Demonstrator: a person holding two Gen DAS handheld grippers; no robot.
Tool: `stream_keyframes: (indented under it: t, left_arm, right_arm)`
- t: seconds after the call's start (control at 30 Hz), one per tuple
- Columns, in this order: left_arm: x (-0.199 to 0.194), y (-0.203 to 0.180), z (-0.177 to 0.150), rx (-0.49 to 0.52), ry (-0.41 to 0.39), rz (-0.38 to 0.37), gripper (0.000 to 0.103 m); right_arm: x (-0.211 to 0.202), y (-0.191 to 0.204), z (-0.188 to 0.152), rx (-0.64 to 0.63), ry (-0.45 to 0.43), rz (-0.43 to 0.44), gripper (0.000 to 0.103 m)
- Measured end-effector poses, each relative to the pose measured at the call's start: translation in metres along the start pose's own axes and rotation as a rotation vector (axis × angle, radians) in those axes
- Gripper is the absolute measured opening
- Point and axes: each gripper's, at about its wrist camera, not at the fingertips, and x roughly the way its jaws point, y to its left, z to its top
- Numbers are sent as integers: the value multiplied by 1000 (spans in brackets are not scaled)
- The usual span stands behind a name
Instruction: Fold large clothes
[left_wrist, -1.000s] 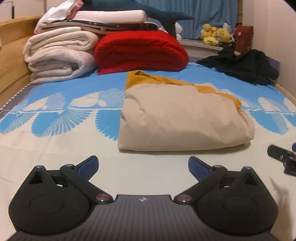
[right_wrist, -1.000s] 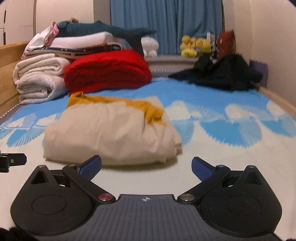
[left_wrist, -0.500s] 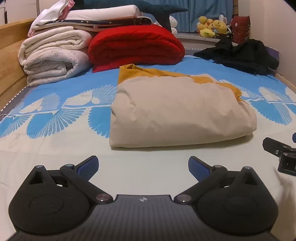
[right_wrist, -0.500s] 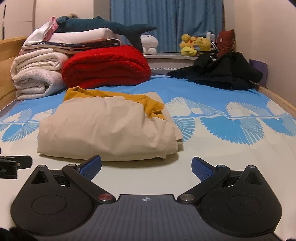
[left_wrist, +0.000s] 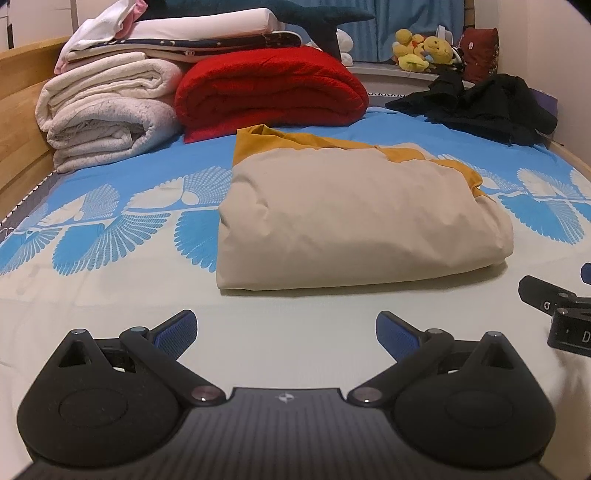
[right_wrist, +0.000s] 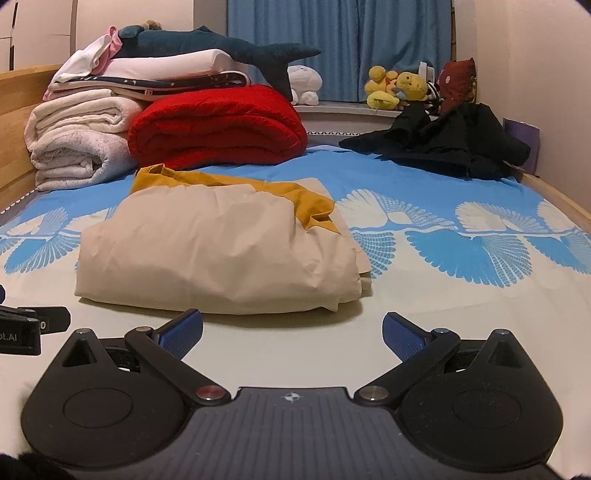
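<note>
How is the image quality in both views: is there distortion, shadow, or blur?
Left wrist view: fisheye bends the bed frame, corners dark, folded beige garment sharp. Right wrist view: same curvature, warm dim light, soft shadow under the garment's near edge; plush toys slightly soft.

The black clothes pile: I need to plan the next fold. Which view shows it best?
The right wrist view: the black clothes pile sits nearer the middle, its whole heap visible against the wall. The left wrist view shows it squeezed toward the distorted right edge.
</note>
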Motion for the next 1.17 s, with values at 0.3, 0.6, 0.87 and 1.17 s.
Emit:
stream_keyframes:
  t: [0.3,0.6,0.87,1.17]
  left_arm:
    - [1,-3,-1,0,4,3,103]
    - [1,-3,-4,5,4,1,103]
    - [2,-4,-6,9,12,-6,103]
    - [4,-6,-9,-4,31,-18,103]
  right_arm:
    - [-1,2,-1,-8,-2,12,102]
    - [-2,4,-1,-19,-6,16,102]
    - [-2,5,-2,-19,-3,19,102]
    - [-3,6,-2,-30,-3,27,102]
